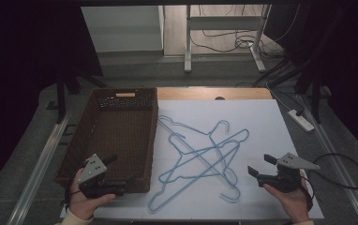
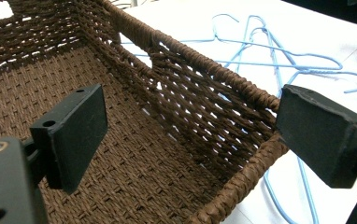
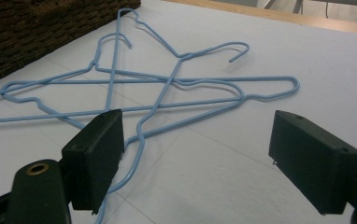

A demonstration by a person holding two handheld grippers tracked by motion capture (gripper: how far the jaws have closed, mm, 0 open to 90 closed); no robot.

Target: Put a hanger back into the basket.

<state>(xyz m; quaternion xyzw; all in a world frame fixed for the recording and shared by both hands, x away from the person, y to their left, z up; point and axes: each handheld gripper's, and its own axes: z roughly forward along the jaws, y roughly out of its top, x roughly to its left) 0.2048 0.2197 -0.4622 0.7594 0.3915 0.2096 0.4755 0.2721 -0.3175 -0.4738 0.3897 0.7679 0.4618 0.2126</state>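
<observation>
basket [image 2: 134,154] cut off at frame edges, hangers [image 2: 279,60] partly hidden behind its wall, perhaps three

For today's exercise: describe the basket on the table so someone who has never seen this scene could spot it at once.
Start at the white sheet covering the table. Along its left edge sits the basket, beside tangled blue wire hangers. It is the sole dark brown, woven, rectangular container.

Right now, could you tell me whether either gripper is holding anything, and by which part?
Nothing is held. The left gripper hangs open over the basket's near corner, and the right gripper stands open beside the blue hangers, touching none.
</observation>
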